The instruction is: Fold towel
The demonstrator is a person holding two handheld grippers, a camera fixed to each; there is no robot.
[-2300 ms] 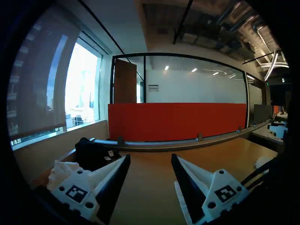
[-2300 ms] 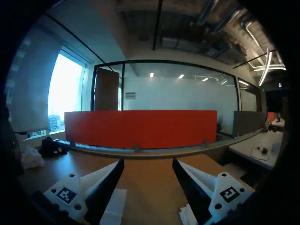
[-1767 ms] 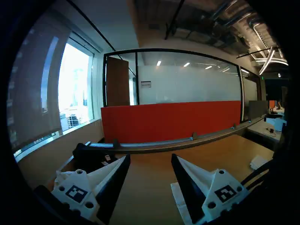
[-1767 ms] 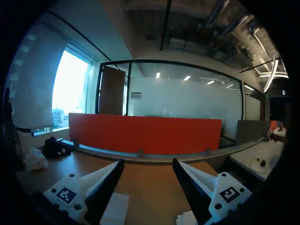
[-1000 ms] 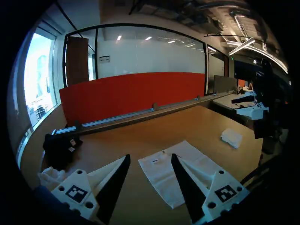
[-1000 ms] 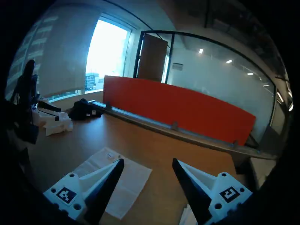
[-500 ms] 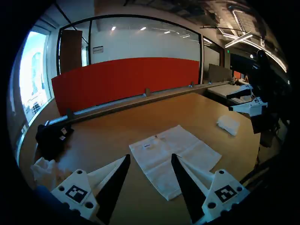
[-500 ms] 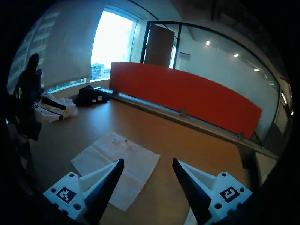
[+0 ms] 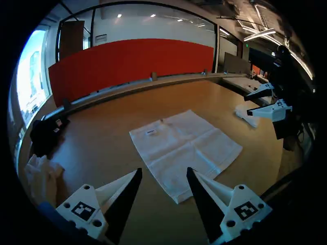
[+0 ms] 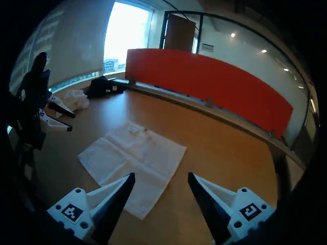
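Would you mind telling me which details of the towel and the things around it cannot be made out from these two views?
- Left gripper view: the tag on the towel is too small to make out.
- Left gripper view: the right gripper covers part of the folded cloth.
- Right gripper view: the right gripper itself hides part of the towel's near edge.

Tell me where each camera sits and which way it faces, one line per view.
Left gripper view: rides the left gripper, looks down across the table at the flat towel; right gripper at far right.
Right gripper view: rides the right gripper, looks down at the towel; left gripper at far left.
Shared: towel, table, red partition, both grippers open.
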